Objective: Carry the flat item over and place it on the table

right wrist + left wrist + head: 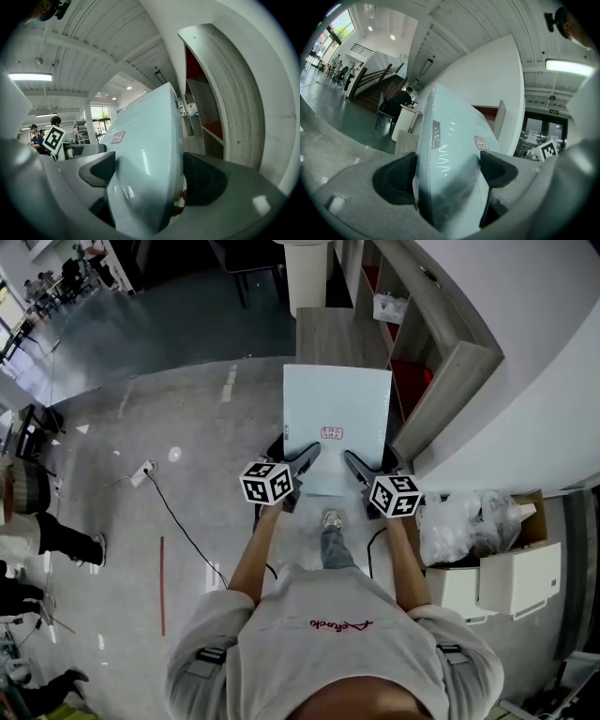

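Scene: seen from above, a person stands on a grey floor and holds a pale flat panel (337,413) out in front with two hand-held grippers.
Flat panel: in the air, roughly level. Its near edge is in both grippers and its far edge reaches toward the wooden table (333,334) ahead. A small red-printed sticker (332,433) sits on top.
Left gripper (302,460): clenched on the panel's near edge, left of centre. Its own view shows both dark pads pressed against the glossy panel (450,154).
Right gripper (361,468): also clamped on the near edge, right of centre, with the panel (145,159) filling the gap between its pads.
Table: bare wood, just beyond the panel's far edge. The panel is not yet resting on it.
Step in hand: likely the carry toward the table, with the set-down to come.
Risk, tipping: both grips are on one edge, so the unsupported far end could droop and twist out of the pads.
Risk, slipping: the surface looks shiny, perhaps film-wrapped, so uneven squeeze or a jolt could let it slide.
Risk, collision: the wooden shelf unit (441,371) stands close on the right, and the far right corner could clip it.
Risk, footing: a black cable (178,521) trails across the floor to the left, and bags and boxes (469,521) crowd the right, so a stumble could drop the load.
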Motion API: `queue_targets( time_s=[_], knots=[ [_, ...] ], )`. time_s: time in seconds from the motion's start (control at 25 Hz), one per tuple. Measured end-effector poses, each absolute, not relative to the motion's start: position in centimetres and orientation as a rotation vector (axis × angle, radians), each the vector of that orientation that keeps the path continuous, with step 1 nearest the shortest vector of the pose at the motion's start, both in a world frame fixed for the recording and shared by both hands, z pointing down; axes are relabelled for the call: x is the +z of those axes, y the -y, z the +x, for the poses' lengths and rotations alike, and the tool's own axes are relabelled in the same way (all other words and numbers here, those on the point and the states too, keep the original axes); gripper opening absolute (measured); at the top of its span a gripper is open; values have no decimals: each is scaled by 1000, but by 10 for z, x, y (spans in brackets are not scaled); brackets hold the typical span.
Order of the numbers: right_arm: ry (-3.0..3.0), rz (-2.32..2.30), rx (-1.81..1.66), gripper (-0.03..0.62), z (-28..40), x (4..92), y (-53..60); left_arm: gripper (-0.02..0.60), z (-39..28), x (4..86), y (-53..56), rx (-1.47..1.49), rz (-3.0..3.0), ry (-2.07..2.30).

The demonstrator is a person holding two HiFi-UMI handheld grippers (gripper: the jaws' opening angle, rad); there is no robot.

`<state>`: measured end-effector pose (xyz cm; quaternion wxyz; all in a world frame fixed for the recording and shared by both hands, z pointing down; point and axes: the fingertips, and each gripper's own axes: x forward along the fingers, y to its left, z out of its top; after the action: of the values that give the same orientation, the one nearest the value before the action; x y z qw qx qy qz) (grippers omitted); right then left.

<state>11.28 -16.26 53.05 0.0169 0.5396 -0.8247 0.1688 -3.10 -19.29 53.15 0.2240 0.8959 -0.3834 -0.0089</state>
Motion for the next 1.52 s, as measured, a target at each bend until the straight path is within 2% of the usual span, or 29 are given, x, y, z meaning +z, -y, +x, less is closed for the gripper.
queue_targets(
  time_s=[0.92, 1.52],
  knots=[
    [2572, 1621, 552, 460, 138, 547, 359, 436, -7, 549, 383, -19, 2415, 1108],
    [2532, 1608, 611, 460, 133, 566, 422, 436, -13, 571, 445, -2, 2363, 1089]
  ],
)
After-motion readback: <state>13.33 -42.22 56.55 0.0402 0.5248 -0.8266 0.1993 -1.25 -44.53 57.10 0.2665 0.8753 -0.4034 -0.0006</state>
